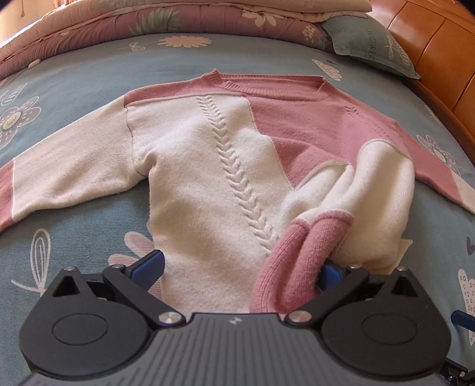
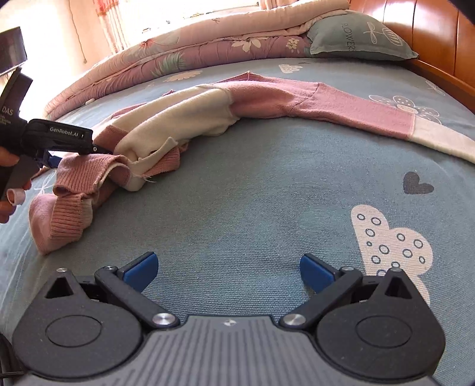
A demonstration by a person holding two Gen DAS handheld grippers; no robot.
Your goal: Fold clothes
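A pink and cream knit sweater point(image 1: 207, 154) with a braided cable down the front lies flat on the blue flowered bedsheet point(image 1: 89, 77), collar at the far side. Its left sleeve point(image 1: 59, 178) stretches out sideways. The lower right part is bunched up, and the pink ribbed hem point(image 1: 294, 261) is folded into a hump. My left gripper point(image 1: 237, 267) is open over the sweater's bottom edge, its right finger touching that hem. In the right wrist view the sweater point(image 2: 207, 101) lies to the left, and my right gripper point(image 2: 228, 267) stands open over bare sheet.
A folded quilt point(image 1: 178, 17) and a grey-blue pillow point(image 1: 368, 41) lie at the head of the bed. The wooden headboard point(image 1: 439, 53) runs along the right. A hand point(image 2: 9, 160) holds the left gripper point(image 2: 59, 136) at the left edge of the right wrist view.
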